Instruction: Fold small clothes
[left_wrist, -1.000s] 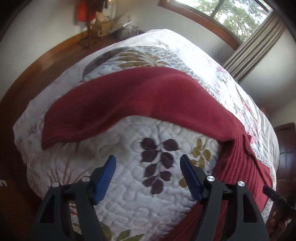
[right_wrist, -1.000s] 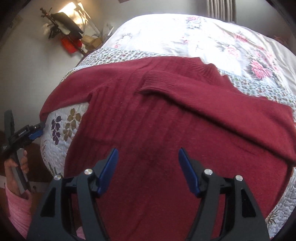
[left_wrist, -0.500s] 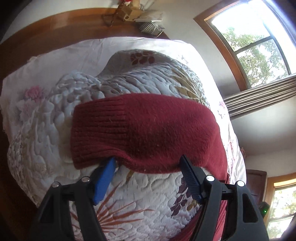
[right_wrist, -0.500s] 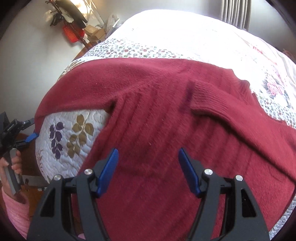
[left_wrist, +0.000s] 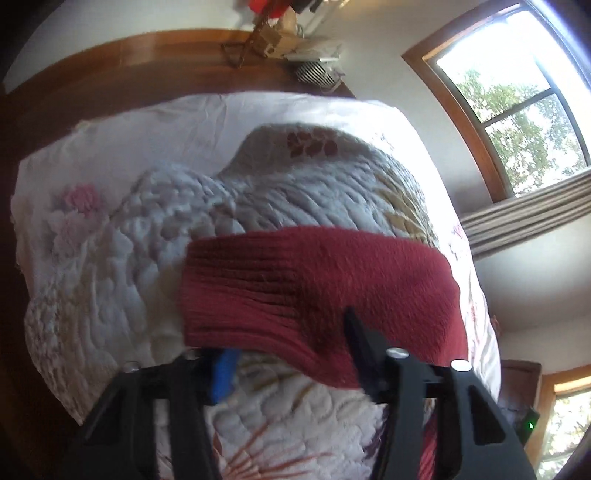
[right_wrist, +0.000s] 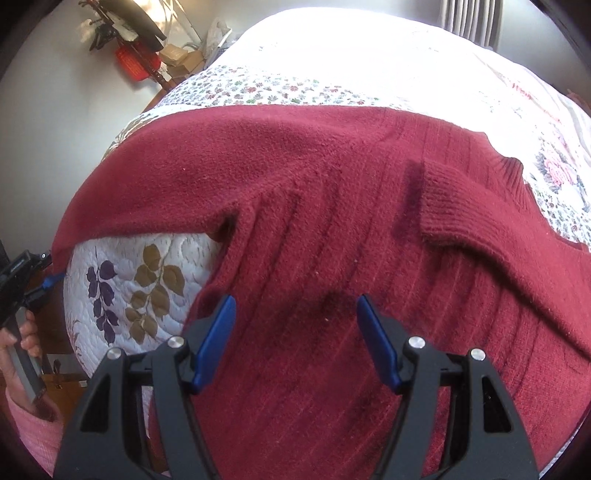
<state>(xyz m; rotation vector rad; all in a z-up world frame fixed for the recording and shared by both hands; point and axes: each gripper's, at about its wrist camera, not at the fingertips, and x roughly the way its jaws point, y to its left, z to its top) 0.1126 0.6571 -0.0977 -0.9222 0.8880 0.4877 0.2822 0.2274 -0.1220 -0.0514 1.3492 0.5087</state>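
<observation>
A dark red knit sweater (right_wrist: 332, 229) lies flat on the quilted bed, with one sleeve folded across its chest (right_wrist: 476, 229) and the other stretched out to the left. In the left wrist view that sleeve's ribbed cuff (left_wrist: 295, 291) fills the space at my left gripper (left_wrist: 288, 350). The jaws stand apart, the cuff's lower edge draping over both fingers; one blue pad (left_wrist: 223, 373) shows beneath it. My right gripper (right_wrist: 295, 321) hovers open over the sweater's lower body, holding nothing. The left gripper (right_wrist: 37, 273) also shows at the sleeve's end, in a hand.
The white floral quilt (right_wrist: 122, 280) covers the bed, whose corner drops away on the left. A stand and boxes (right_wrist: 147, 55) stand by the far wall. A window (left_wrist: 517, 110) with a curtain is to the right, and wooden floor (left_wrist: 110, 81) lies beyond the bed.
My left gripper has swung from the bare quilt to the sleeve cuff and pushed in until the cuff sits between its fingers. The right gripper has drifted left over the sweater body.
</observation>
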